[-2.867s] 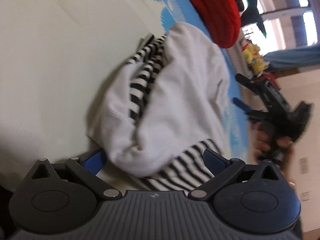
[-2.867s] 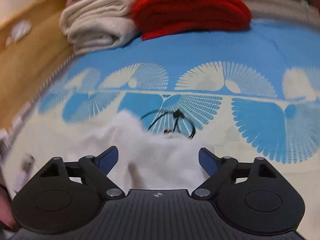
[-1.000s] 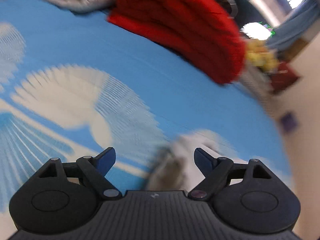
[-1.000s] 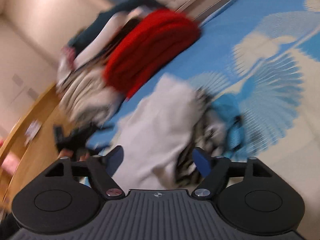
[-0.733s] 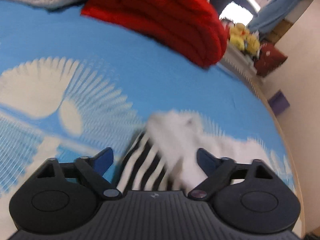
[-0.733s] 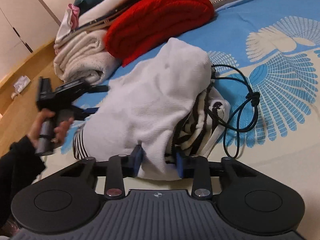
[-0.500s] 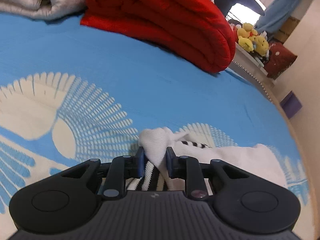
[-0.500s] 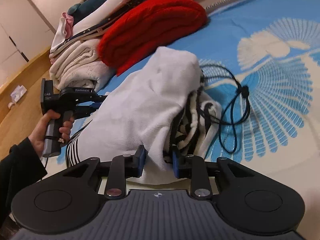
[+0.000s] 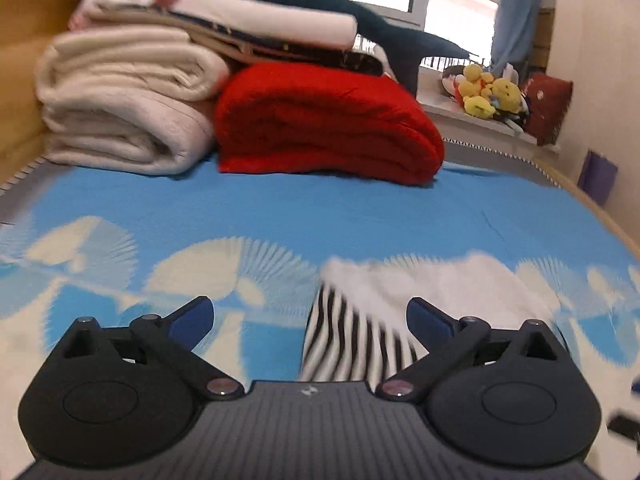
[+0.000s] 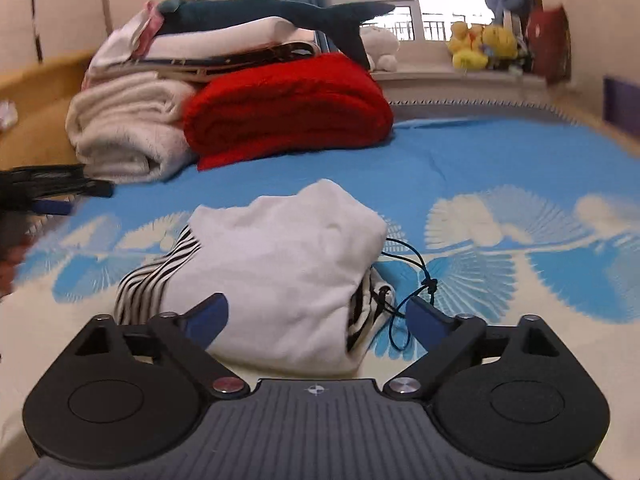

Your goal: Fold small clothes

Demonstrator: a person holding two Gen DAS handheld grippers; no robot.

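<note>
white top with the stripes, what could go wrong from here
1. A black cord lies against the white and striped garment; the next grab by the open right gripper could snag it and drag it into the fold.
2. The garment is bunched, not flat, so folding now would likely trap wrinkles.
3. The open left gripper might pinch the blue patterned sheet too.

Left gripper, right gripper released garment; both now spread.
</note>
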